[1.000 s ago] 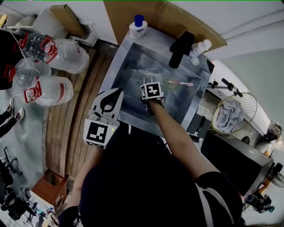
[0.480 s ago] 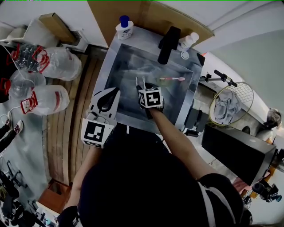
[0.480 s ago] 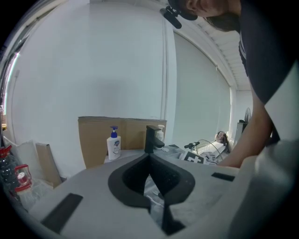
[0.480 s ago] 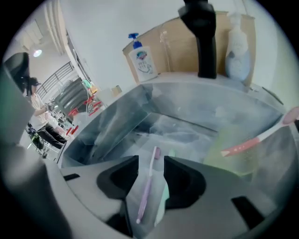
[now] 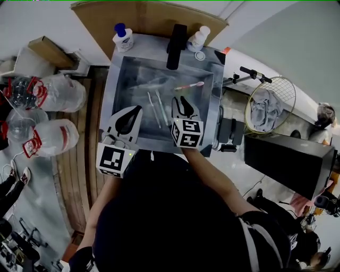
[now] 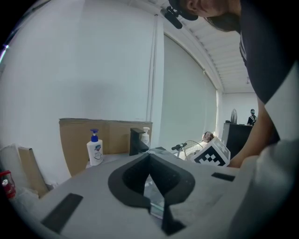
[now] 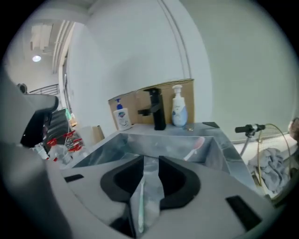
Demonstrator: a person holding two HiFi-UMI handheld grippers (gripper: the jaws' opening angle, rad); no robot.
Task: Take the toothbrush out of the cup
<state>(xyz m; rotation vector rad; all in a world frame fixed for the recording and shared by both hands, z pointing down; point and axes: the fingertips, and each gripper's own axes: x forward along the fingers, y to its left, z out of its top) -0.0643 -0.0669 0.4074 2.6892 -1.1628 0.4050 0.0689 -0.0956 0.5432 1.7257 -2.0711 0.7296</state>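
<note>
A pink toothbrush (image 5: 188, 85) leans against the far right wall of the steel sink (image 5: 113, 79) and shows as the pink toothbrush (image 7: 194, 148) in the right gripper view. Two pale toothbrushes (image 5: 156, 105) lie side by side on the sink floor. My right gripper (image 5: 179, 101) hangs above the sink's near part. Its jaws stand open after just closing a little, with nothing held. Through the right gripper's (image 7: 148, 161) gap I see one pale toothbrush (image 7: 139, 205) lying below. My left gripper (image 5: 134, 110) hovers over the near left rim with its tips together and empty. No cup shows.
A black faucet (image 5: 177, 38) stands at the sink's back, between a blue-pump soap bottle (image 5: 122, 38) and a white bottle (image 5: 197, 38). Cardboard (image 5: 143, 16) leans behind. Large water jugs (image 5: 58, 93) lie on the floor at left. A racket with a cloth (image 5: 265, 109) is at right.
My right gripper has lifted out of the sink and drawn back toward the near rim. The two pale toothbrushes now lie uncovered on the sink floor. The left gripper shifted slightly.
</note>
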